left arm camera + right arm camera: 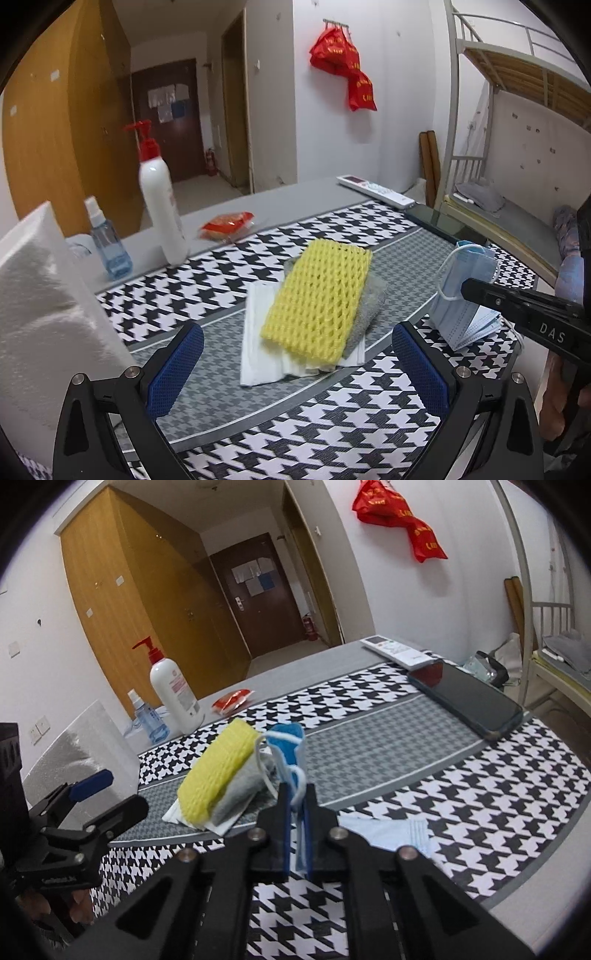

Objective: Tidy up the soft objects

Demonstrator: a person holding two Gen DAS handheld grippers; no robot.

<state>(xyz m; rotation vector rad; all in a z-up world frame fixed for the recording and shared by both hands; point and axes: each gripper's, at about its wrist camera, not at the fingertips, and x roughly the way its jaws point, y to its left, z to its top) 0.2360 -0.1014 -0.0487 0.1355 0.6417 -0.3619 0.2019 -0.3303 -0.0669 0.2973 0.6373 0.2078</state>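
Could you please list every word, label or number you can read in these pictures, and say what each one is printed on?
"DAS": white letters on the black body of the right hand-held gripper.
Pump bottle: pink label, too blurred to read.
Spray bottle: label print too small.
Red bags on the wall: yellow characters, unreadable.
Remote control: markings too small.

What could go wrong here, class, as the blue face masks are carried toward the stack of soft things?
The right gripper pinches the blue face masks by one edge, so some might slip out; another mask already lies on the cloth. Dropped carelessly, they could tip the yellow foam net off the stack.
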